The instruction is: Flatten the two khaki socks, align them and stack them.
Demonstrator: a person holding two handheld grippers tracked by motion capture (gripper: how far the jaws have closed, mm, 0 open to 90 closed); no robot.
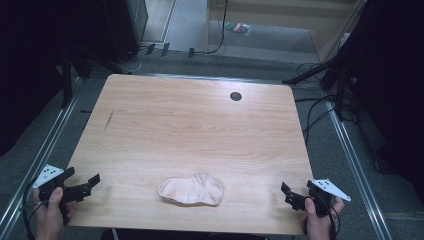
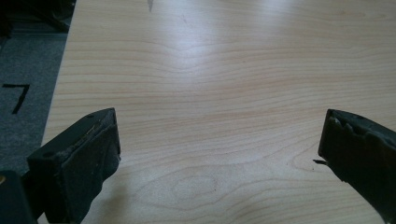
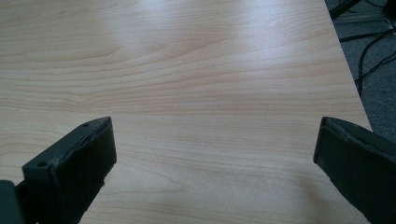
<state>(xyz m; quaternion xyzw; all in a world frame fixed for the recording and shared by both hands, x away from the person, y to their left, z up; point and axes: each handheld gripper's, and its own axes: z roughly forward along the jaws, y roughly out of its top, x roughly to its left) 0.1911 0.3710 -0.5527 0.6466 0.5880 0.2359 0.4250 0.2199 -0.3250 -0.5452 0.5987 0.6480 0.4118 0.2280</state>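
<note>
A pale pink sock point(image 1: 191, 190) lies flat and crumpled near the front edge of the light wooden table point(image 1: 190, 125), about midway across. My left gripper point(image 1: 82, 176) is held over the table's front left corner, well to the left of the sock, jaws wide apart with nothing between them. My right gripper point(image 1: 299, 191) is at the front right corner, to the right of the sock, also open and empty. In the left gripper view, my left gripper point(image 2: 219, 140) frames bare tabletop point(image 2: 210, 70). In the right gripper view, my right gripper point(image 3: 215, 144) likewise frames bare wood point(image 3: 201, 70).
A dark round hole point(image 1: 235, 96) sits in the table's far right part, and a thin dark streak point(image 1: 108, 120) marks its left side. Grey floor with cables point(image 1: 315, 107) and metal rails point(image 1: 350, 155) surrounds the table. Cables point(image 3: 371, 56) lie past the table's right edge.
</note>
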